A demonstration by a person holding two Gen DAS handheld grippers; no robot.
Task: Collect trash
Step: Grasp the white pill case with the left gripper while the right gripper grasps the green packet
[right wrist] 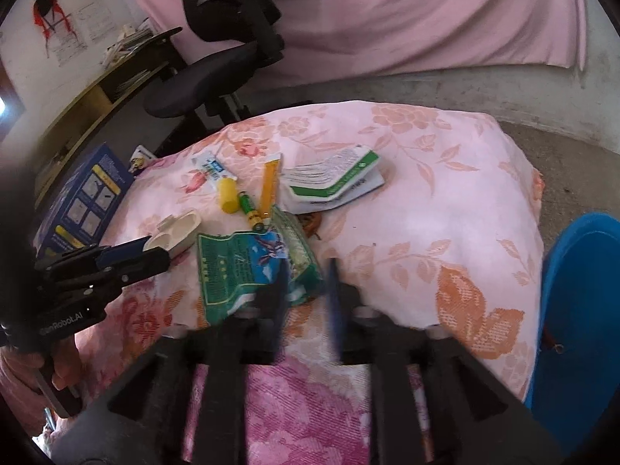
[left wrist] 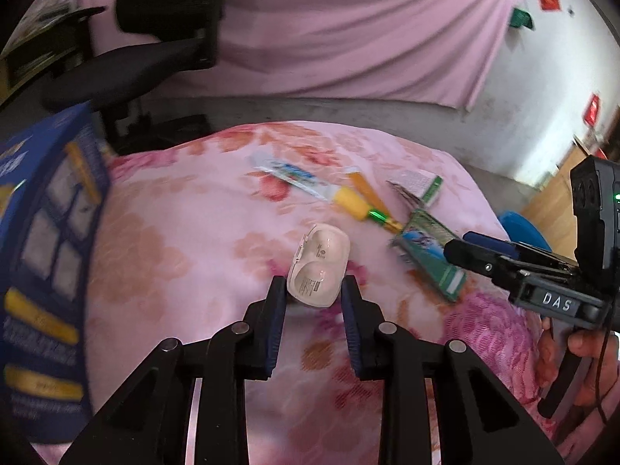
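Note:
Trash lies on a pink floral cloth (left wrist: 174, 232). A white plastic case (left wrist: 319, 269) sits between the fingertips of my left gripper (left wrist: 314, 290); the jaws stand apart around it and I cannot tell if they touch it. The case also shows in the right wrist view (right wrist: 176, 234). A torn green packet (right wrist: 248, 267) lies just ahead of my right gripper (right wrist: 308, 275), whose jaws are open; its left finger is at the packet's edge. Beyond lie a green battery (right wrist: 250, 209), a yellow cap (right wrist: 228, 193), an orange tube (right wrist: 268, 186) and a white and green wrapper (right wrist: 333, 182).
A blue box (right wrist: 83, 203) stands at the cloth's left edge, also in the left wrist view (left wrist: 50, 255). A blue bin (right wrist: 577, 310) is at the right. A black office chair (right wrist: 217, 66) stands behind the table, before a pink curtain (right wrist: 407, 11).

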